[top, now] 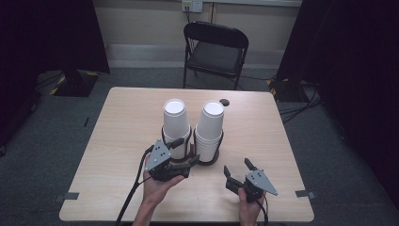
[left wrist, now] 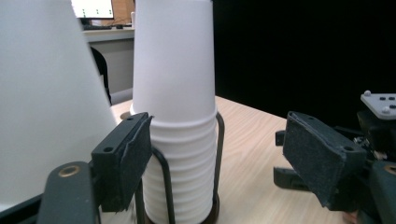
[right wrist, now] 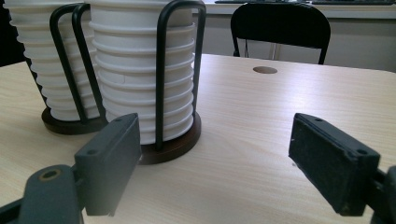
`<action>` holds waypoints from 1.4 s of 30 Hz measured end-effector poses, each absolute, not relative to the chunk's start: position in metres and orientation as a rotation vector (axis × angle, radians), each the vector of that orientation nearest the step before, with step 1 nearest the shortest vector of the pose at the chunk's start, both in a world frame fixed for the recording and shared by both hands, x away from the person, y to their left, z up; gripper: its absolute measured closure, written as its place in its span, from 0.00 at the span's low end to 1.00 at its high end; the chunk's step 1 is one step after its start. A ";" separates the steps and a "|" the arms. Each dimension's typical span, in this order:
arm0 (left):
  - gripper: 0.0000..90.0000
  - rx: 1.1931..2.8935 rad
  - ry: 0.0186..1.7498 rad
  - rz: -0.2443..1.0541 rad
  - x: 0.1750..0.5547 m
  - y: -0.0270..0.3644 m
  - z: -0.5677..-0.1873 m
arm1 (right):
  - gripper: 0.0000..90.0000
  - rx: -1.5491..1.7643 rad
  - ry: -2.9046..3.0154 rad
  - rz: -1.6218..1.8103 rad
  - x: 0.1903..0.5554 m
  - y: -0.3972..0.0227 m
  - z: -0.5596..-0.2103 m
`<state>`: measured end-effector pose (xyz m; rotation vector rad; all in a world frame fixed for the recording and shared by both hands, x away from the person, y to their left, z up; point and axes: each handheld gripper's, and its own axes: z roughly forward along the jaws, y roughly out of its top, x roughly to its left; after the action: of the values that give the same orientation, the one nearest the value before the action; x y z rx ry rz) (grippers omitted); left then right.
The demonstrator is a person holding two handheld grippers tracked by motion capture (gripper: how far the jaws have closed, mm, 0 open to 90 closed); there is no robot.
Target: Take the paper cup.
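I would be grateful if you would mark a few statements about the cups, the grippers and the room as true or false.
1. Two stacks of white cups, the left stack and the right stack, stand on the table. True.
2. The cups stand mouth up. False: they are upside down, narrow ends on top.
3. A black chair stands beyond the table's far edge. True.
4. The right gripper holds a cup. False: its jaws are open with nothing between them, apart from both stacks.
5. The round base of each wire holder is white. False: it is dark brown.
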<state>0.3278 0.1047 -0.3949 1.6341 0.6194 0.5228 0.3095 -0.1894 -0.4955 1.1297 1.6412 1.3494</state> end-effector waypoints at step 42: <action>0.17 1.646 0.608 0.574 0.376 0.059 -0.348 | 0.18 1.131 1.644 1.359 0.309 -0.190 -0.495</action>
<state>0.3755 0.0591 -0.3482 1.6462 0.6084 0.5740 0.3092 -0.1901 -0.4955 1.1313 1.6438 1.3587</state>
